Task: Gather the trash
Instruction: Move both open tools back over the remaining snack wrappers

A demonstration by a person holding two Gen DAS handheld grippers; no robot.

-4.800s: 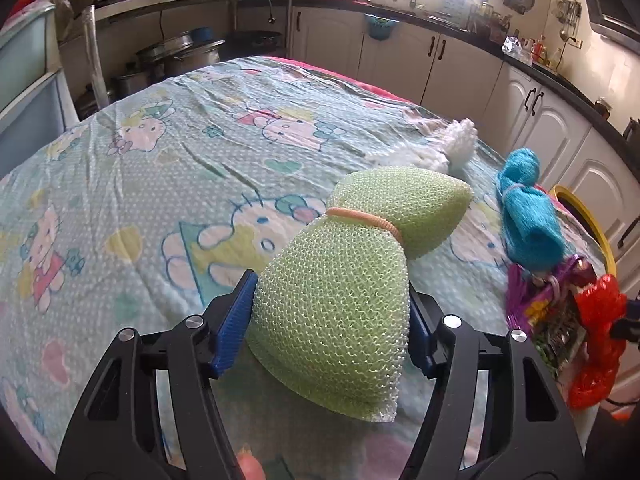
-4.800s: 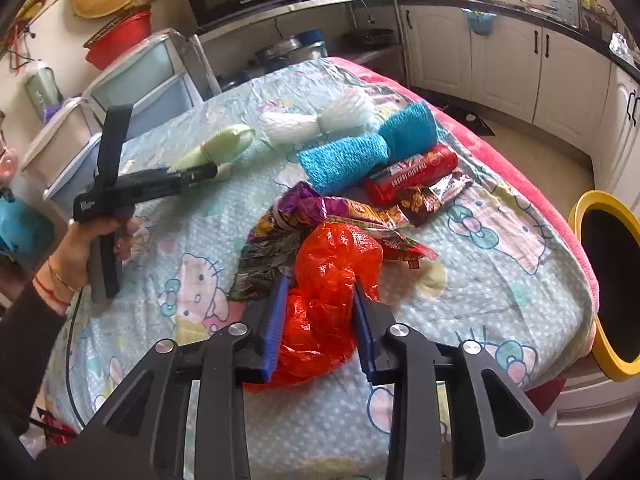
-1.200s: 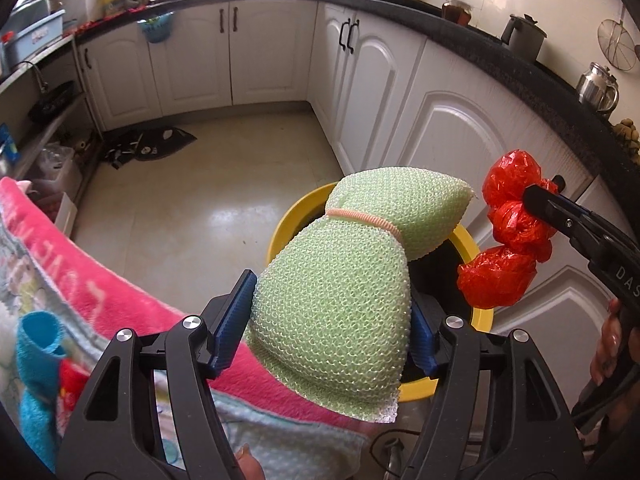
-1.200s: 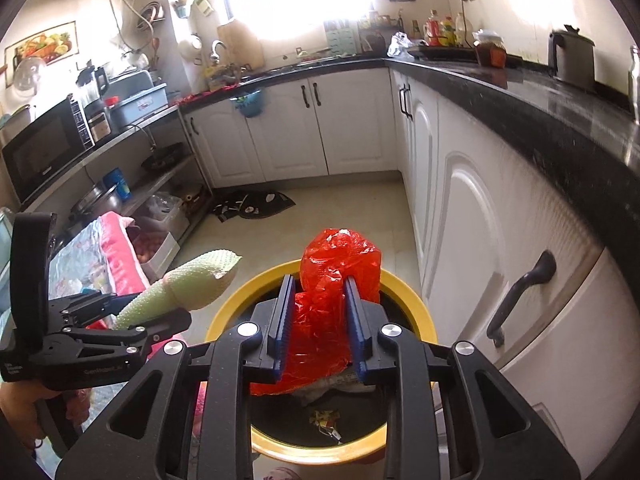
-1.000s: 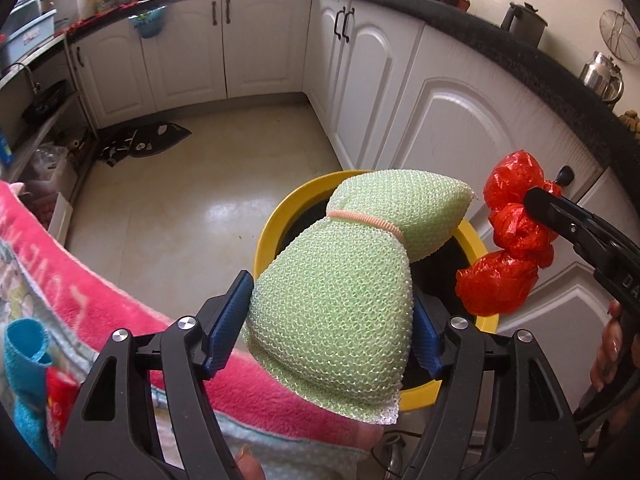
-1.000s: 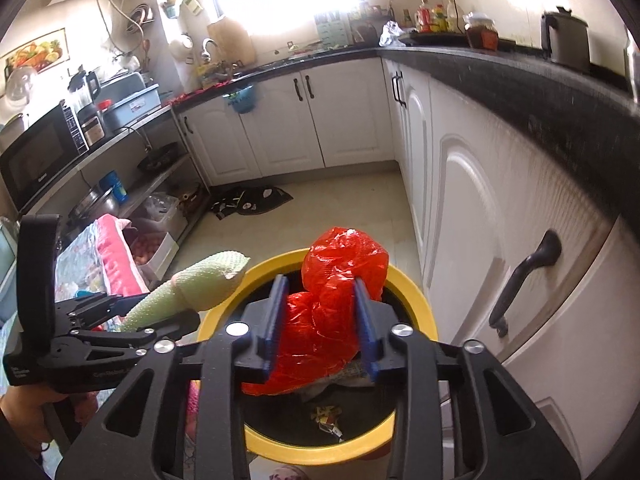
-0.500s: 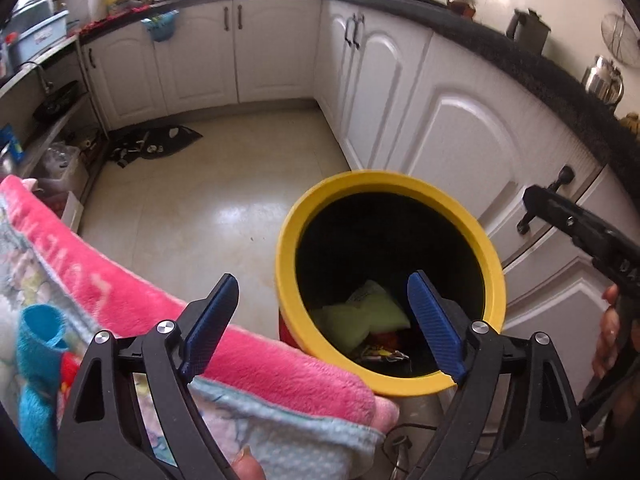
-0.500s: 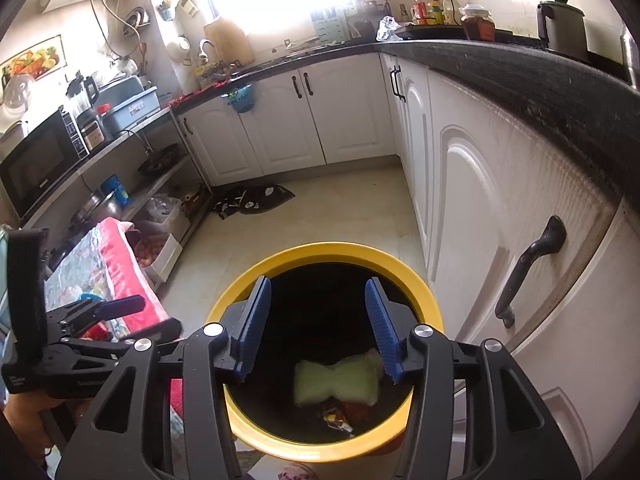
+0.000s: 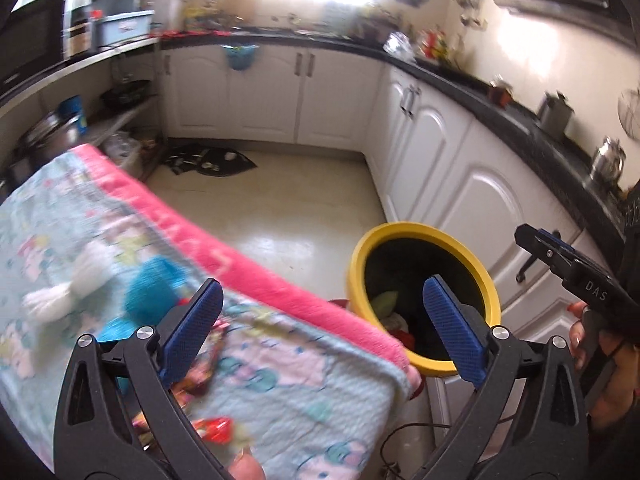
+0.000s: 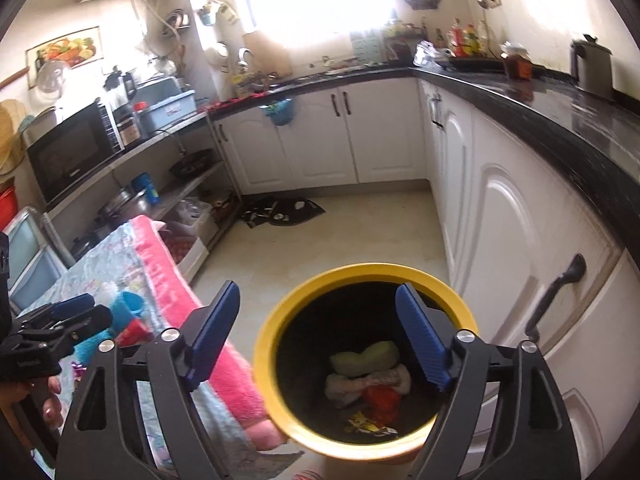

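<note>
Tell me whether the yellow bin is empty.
Not empty: the yellow bin holds a green mesh bundle, a white bundle and red trash.

Home kitchen — white cabinets, black counter, microwave.

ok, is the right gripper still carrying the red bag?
No. The right gripper has its fingers spread with nothing between them, and the red bag lies inside the yellow bin.
</note>
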